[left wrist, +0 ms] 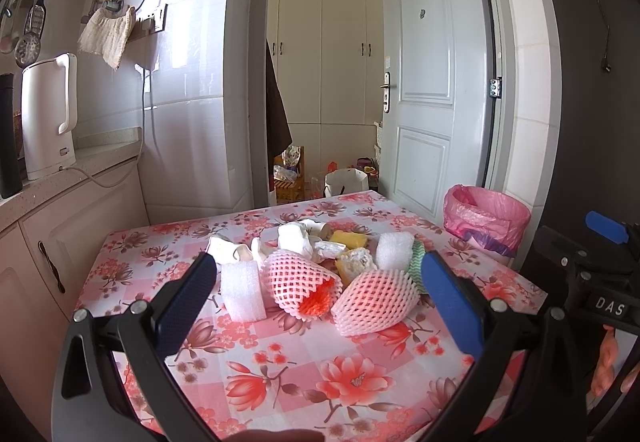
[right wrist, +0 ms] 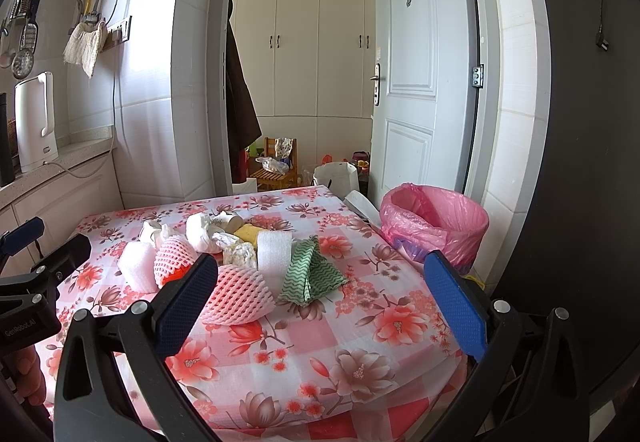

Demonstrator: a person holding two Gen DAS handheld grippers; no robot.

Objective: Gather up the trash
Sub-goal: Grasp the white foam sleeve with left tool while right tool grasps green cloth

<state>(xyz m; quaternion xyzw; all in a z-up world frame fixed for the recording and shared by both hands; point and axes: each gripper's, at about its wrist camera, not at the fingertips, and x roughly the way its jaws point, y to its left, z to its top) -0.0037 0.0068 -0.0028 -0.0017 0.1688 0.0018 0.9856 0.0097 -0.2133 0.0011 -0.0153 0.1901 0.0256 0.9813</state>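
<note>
A pile of trash lies mid-table on the floral tablecloth point(left wrist: 280, 362): two pink foam fruit nets point(left wrist: 300, 288) point(left wrist: 374, 306), white foam pieces point(left wrist: 242, 294) point(left wrist: 394, 250), crumpled white paper point(left wrist: 296, 240), a yellow piece point(left wrist: 350, 239) and a green patterned cloth point(right wrist: 314, 272). A bin with a pink liner point(right wrist: 434, 219) stands off the table's far right corner, also in the left wrist view point(left wrist: 486, 217). My left gripper point(left wrist: 320, 278) is open and empty, just short of the nets. My right gripper point(right wrist: 320, 282) is open and empty, near the green cloth.
A white kettle point(left wrist: 48, 117) stands on the counter at left, above cabinets. An open doorway behind the table shows a wooden chair point(right wrist: 280, 161) and a white bag point(right wrist: 336, 173). A white door point(right wrist: 416, 81) stands open at right.
</note>
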